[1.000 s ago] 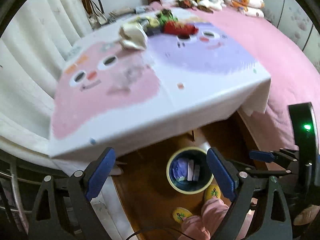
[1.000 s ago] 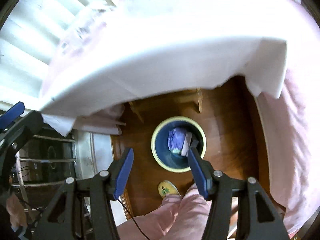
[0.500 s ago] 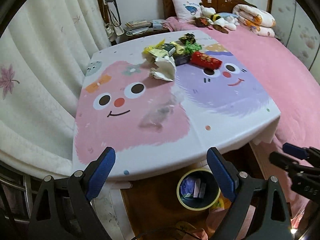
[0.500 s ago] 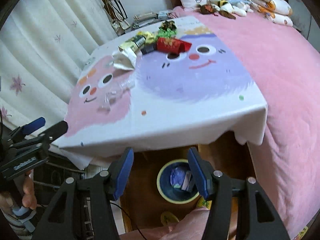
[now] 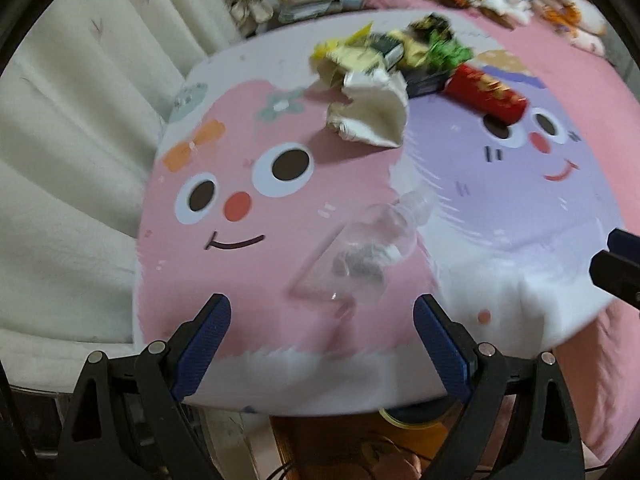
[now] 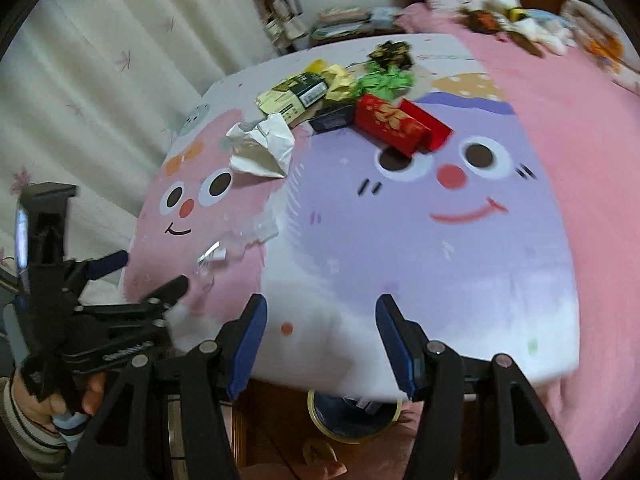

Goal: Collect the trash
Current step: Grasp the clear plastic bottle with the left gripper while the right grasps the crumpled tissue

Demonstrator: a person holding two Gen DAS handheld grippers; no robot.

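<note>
Left gripper [image 5: 322, 344] jaws wide apart, empty, over near edge of cartoon-face tablecloth [image 5: 240, 264]. Clear plastic bottle [image 5: 360, 256] lies on its side just ahead between the fingers. Farther back: crumpled white wrapper [image 5: 370, 114], red box [image 5: 486, 94], green and yellow wrappers [image 5: 440, 46]. Right gripper tip [image 5: 618, 270] at right edge.

We hold our left gripper [image 5: 322, 322] level and pointed forward, jaws spread wide, with nothing between the blue pads [image 5: 208, 330]. Our right gripper [image 6: 318, 330] is likewise level, jaws parted and nothing gripped between its pads [image 6: 394, 340]. The right gripper's fingertip shows at the far right of the left gripper's view, level with it. In the right wrist view, the left gripper sits to the left, and our left hand [image 6: 60, 404] wraps its handle below, a striped sleeve at the wrist.
</note>
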